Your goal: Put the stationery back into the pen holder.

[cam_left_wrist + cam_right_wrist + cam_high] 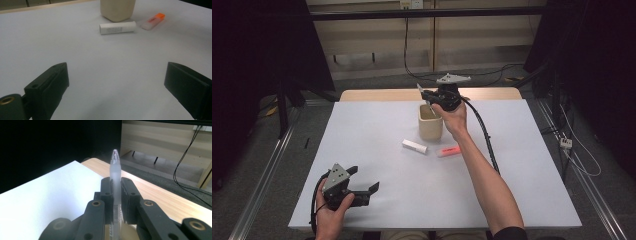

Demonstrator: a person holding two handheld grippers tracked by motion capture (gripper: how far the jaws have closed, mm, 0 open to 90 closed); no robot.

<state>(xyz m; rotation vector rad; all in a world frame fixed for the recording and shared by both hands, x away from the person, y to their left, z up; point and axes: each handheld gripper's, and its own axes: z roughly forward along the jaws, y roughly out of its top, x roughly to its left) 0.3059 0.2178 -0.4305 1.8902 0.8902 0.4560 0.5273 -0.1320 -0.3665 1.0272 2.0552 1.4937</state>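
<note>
Pen going into the cup
The right gripper (430, 100) clamps a pen (115, 185) just above the cup (430, 122); next, release (carefully). The left gripper (362, 187) rests wide apart, empty.

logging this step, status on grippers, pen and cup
Right gripper shut on pen, above cup. Left gripper open, resting low. Nothing in the way.

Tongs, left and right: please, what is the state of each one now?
Left tongs: open, holding nothing.
Right tongs: closed on a clear pen, above the beige cup.
</note>
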